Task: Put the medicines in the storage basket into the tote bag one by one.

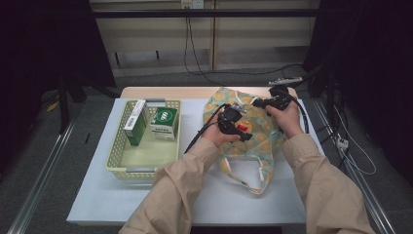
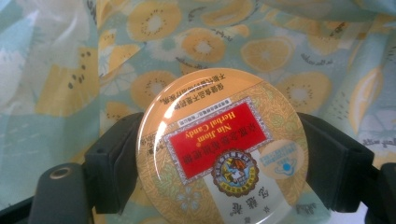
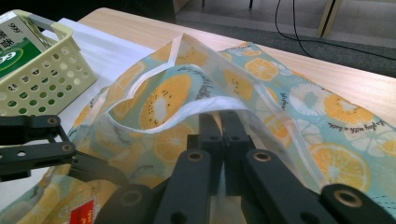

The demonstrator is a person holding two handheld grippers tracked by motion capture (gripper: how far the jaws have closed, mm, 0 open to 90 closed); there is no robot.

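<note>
**Tin going into the fruit-print bag**

Tin (image 2: 222,149) sits centre frame in the left gripper view, pinched at its rim by the left gripper (image 1: 237,127). The right gripper (image 3: 223,135) – jaws pressed together on the bag (image 3: 261,93) edge – lifts the mouth open. Judged best: keep that edge high, slide the tin deep inside before letting go.
</note>
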